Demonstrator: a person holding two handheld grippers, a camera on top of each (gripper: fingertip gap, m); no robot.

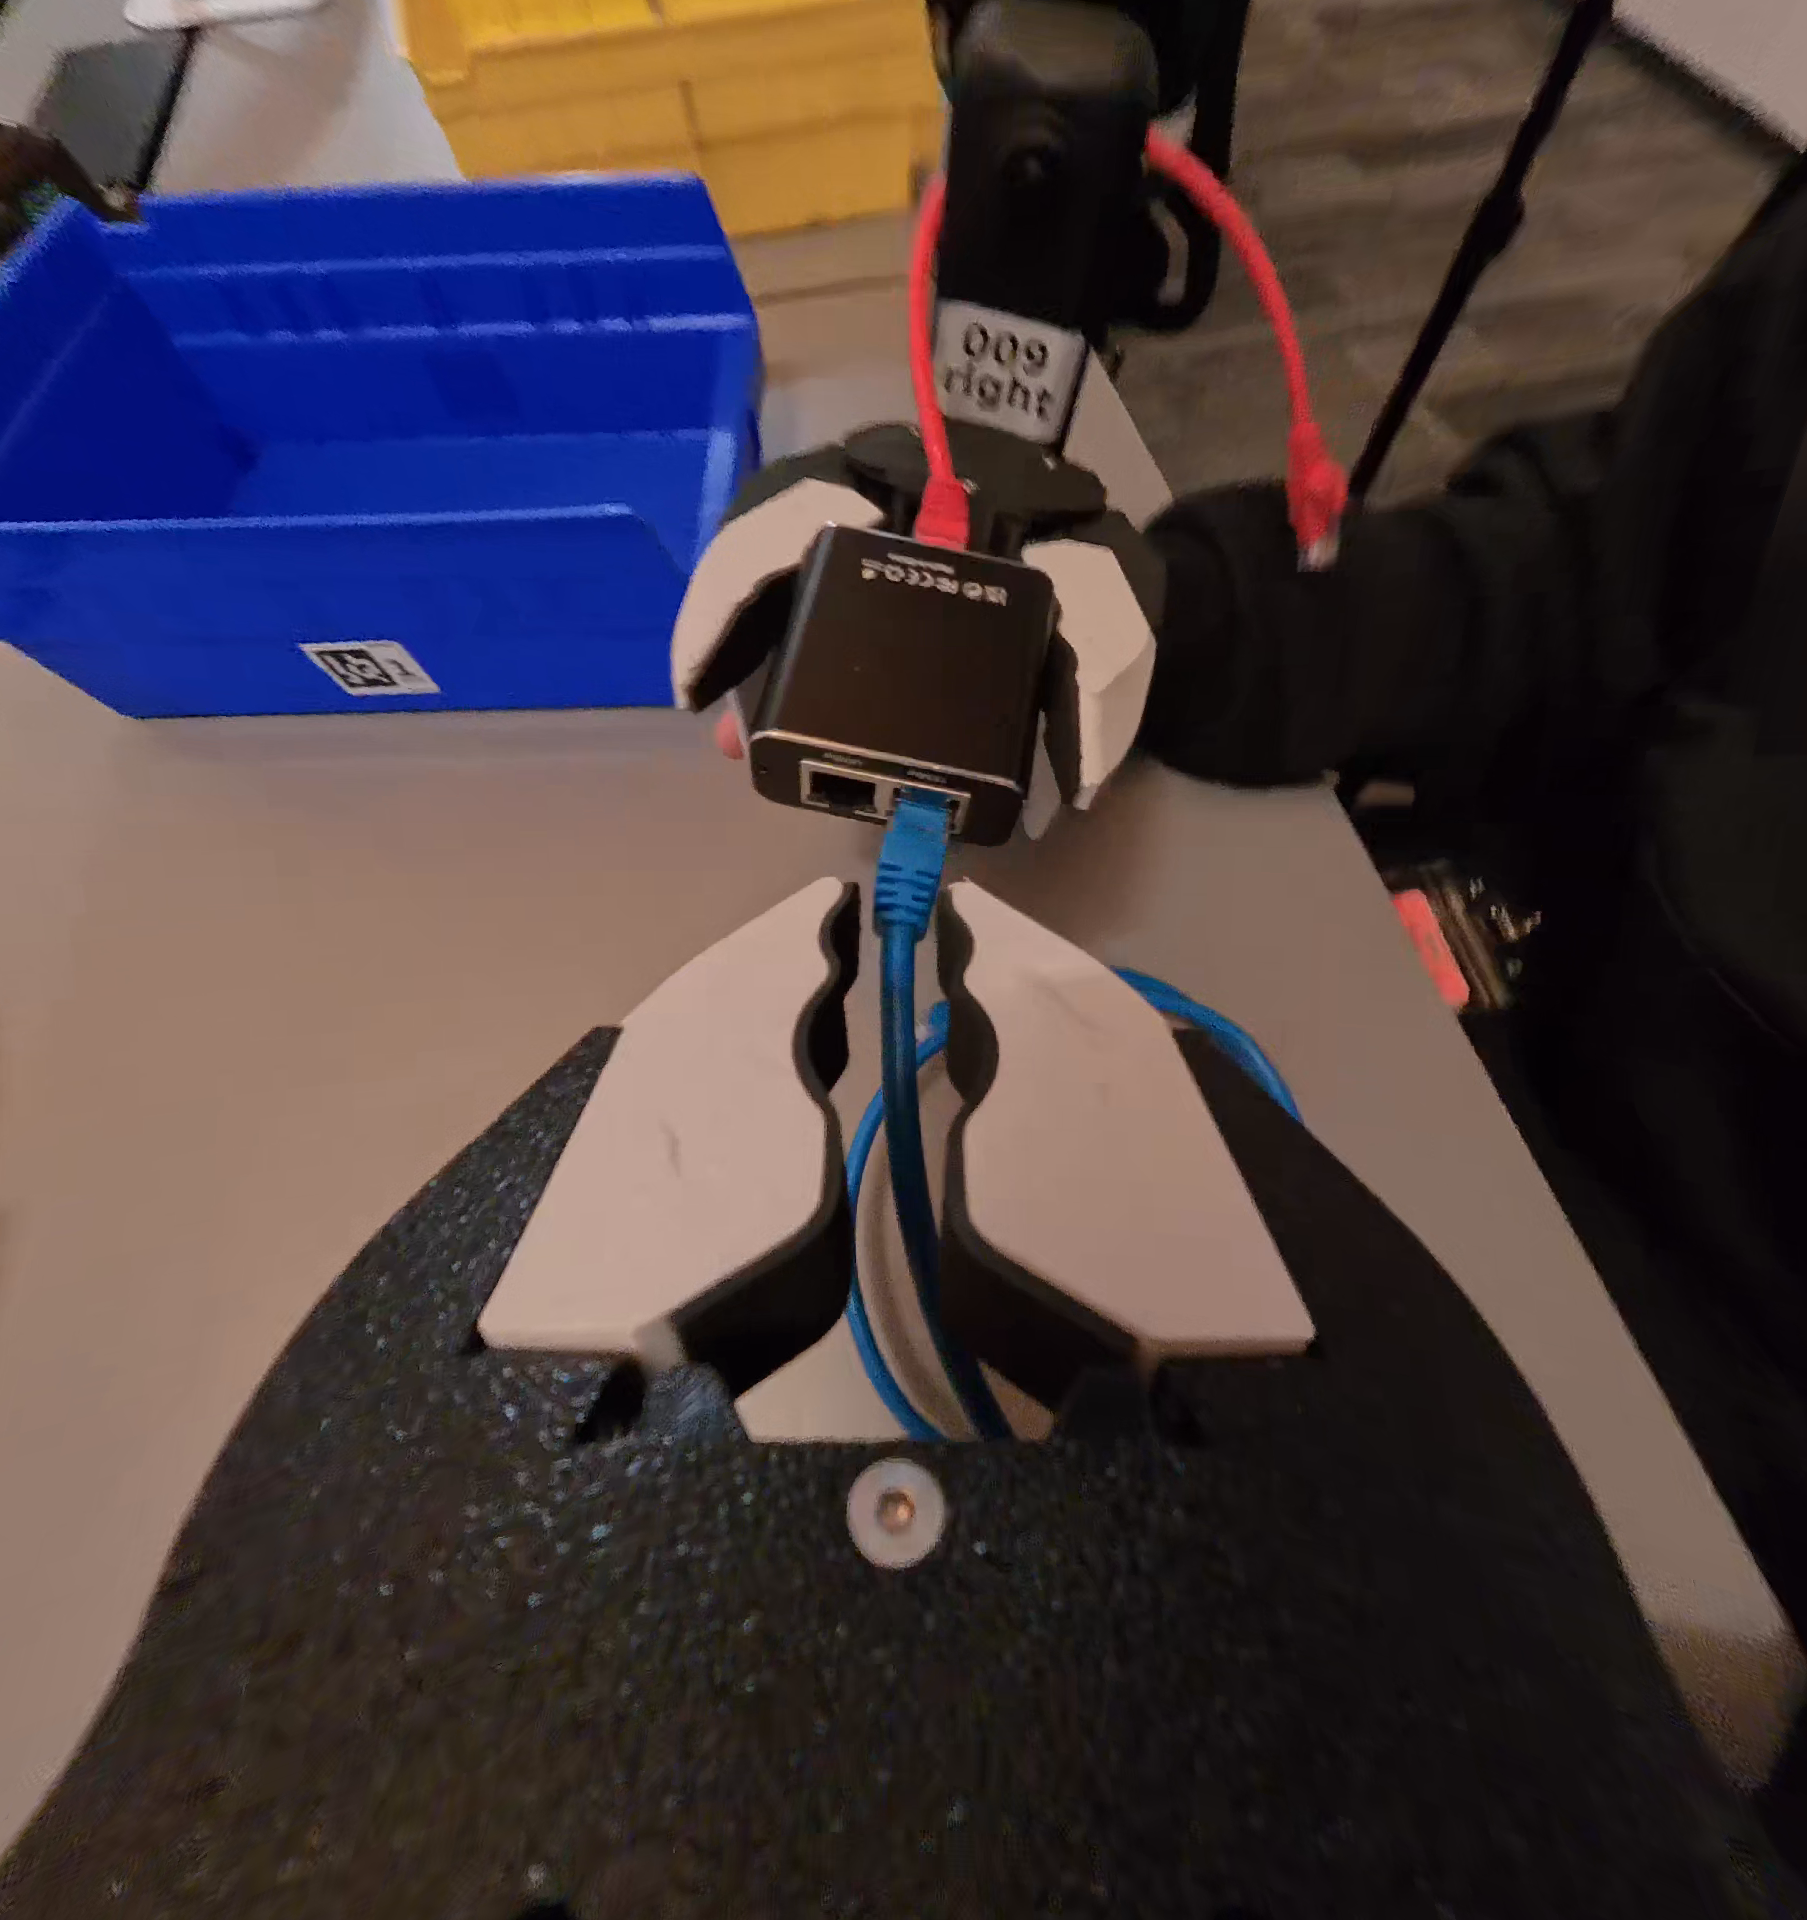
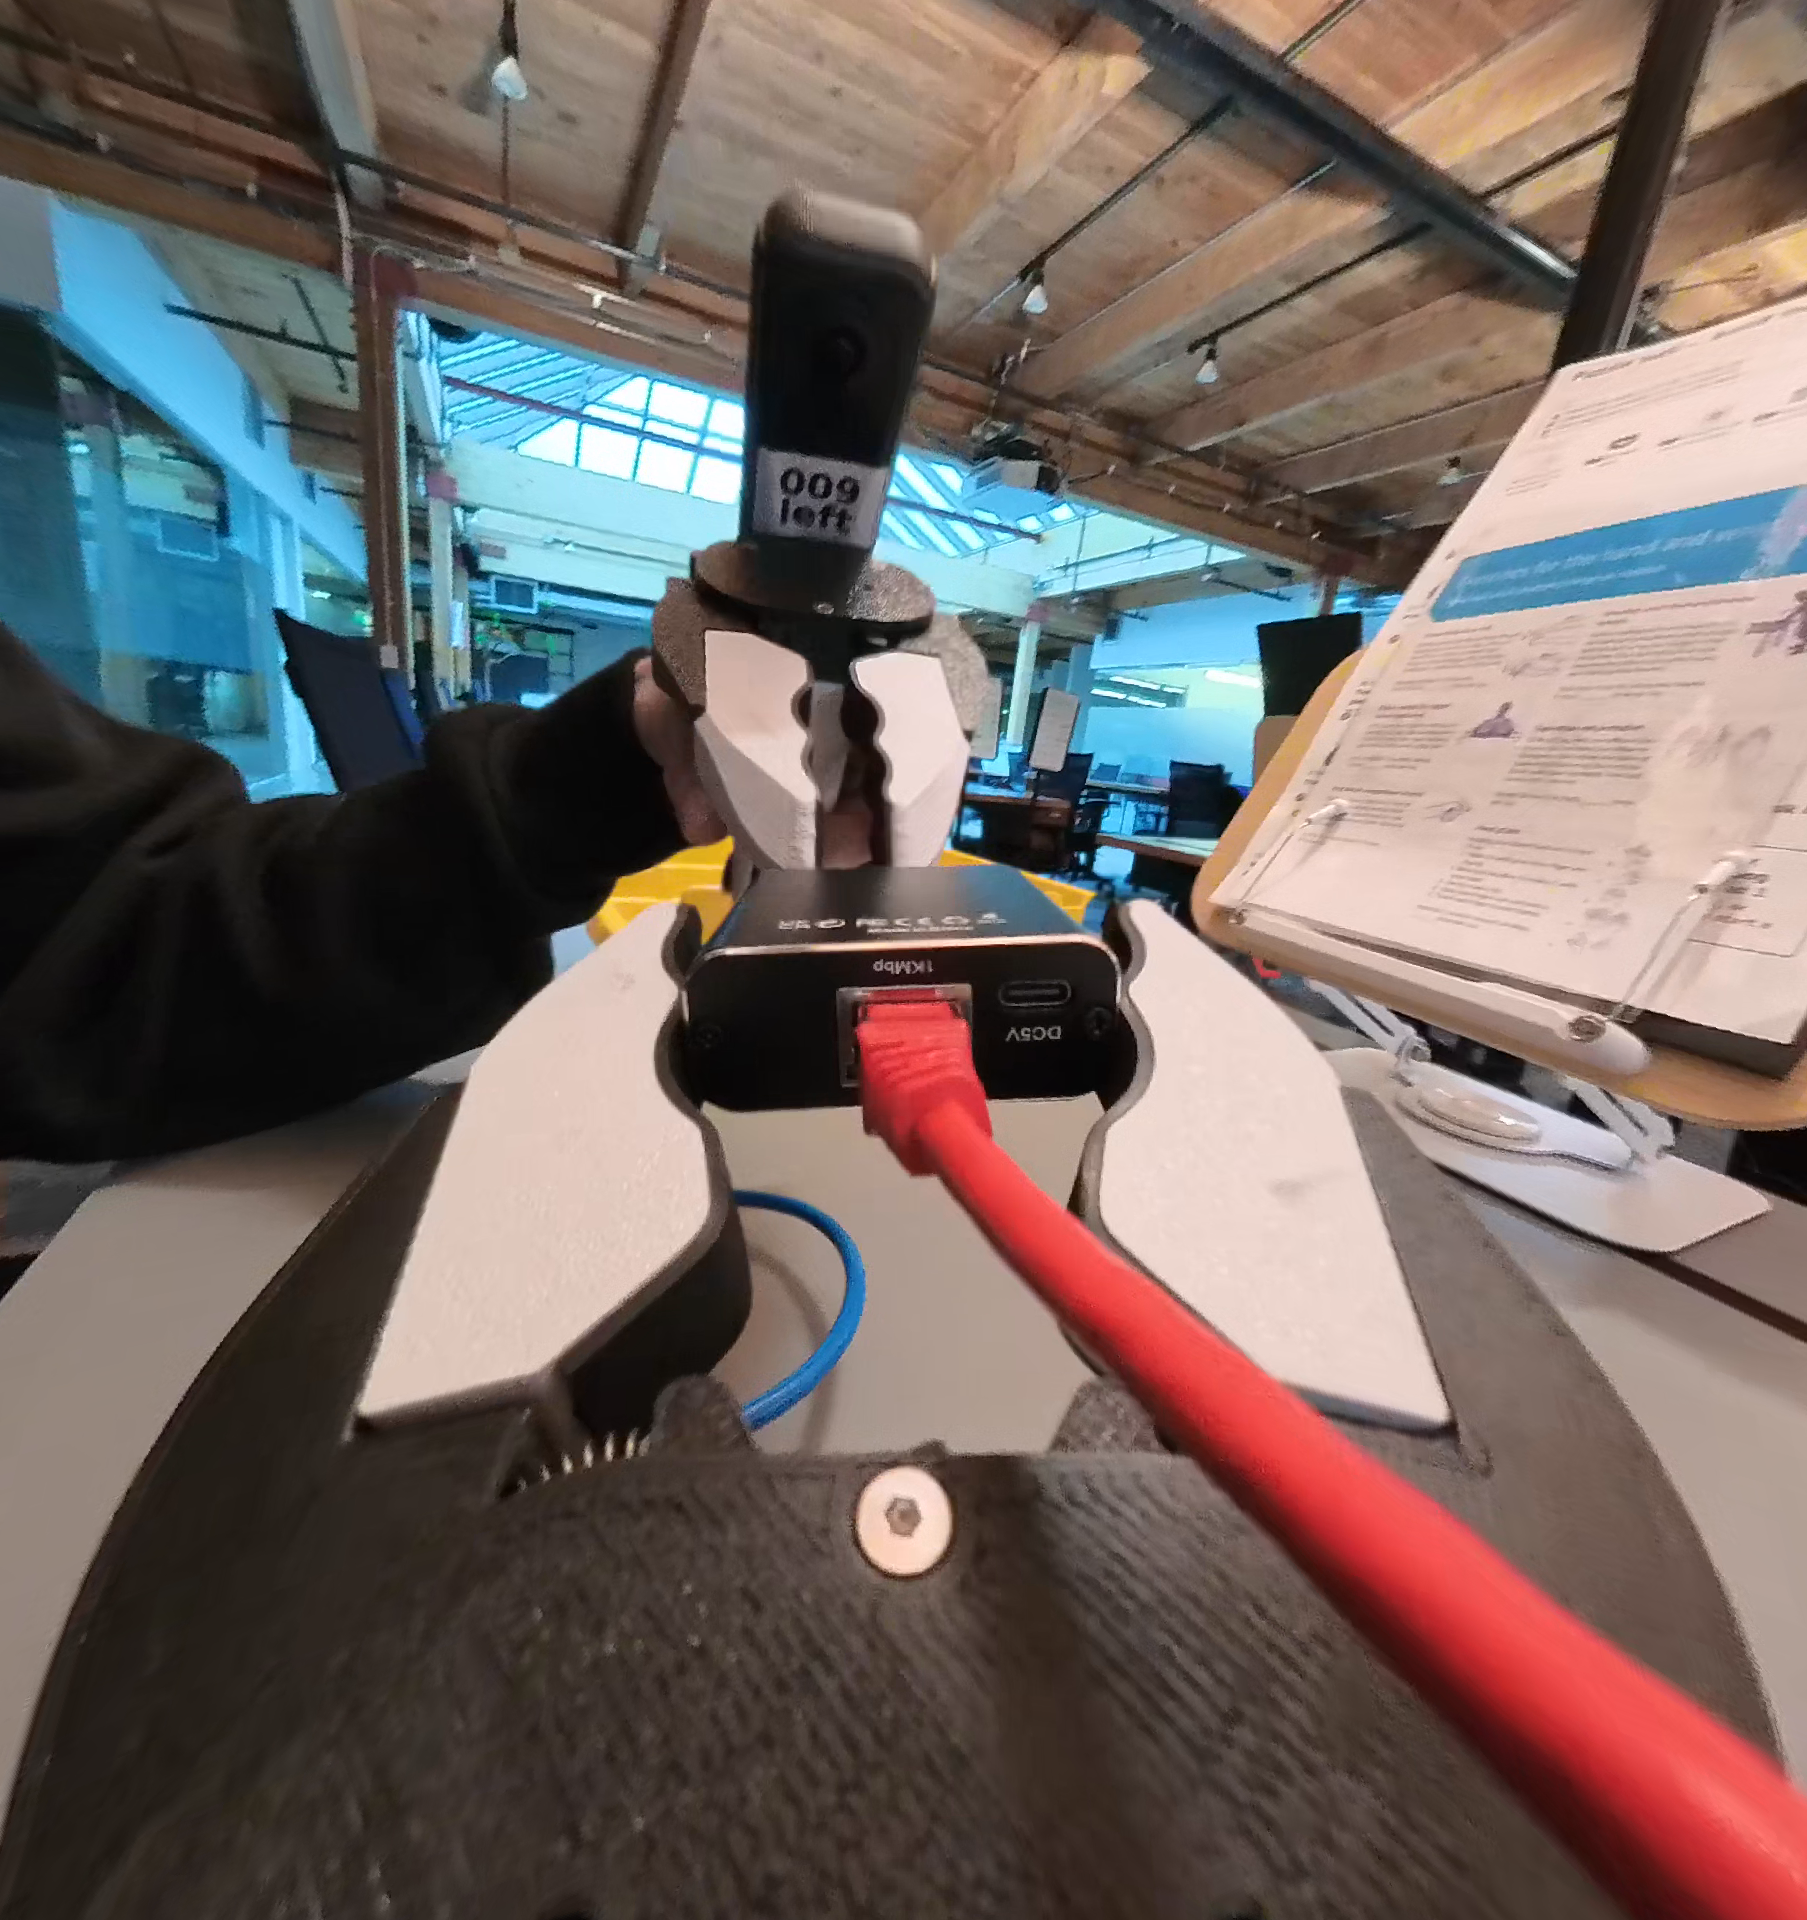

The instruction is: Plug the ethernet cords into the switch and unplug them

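Left tool (image 1: 904, 894) pinches blue cord (image 1: 904, 1039); right tool (image 2: 904, 935) clamps switch (image 2: 904, 997).

each tool (image 1: 904, 904) (image 2: 904, 914) has pale grey wavy-edged fingers (image 1: 712, 1122) on a speckled black body with one silver screw (image 1: 894, 1512); black sleeves (image 2: 286, 883).

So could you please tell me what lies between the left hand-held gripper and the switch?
Only the blue cord, running between its fingers into the switch; the left wrist view shows it.
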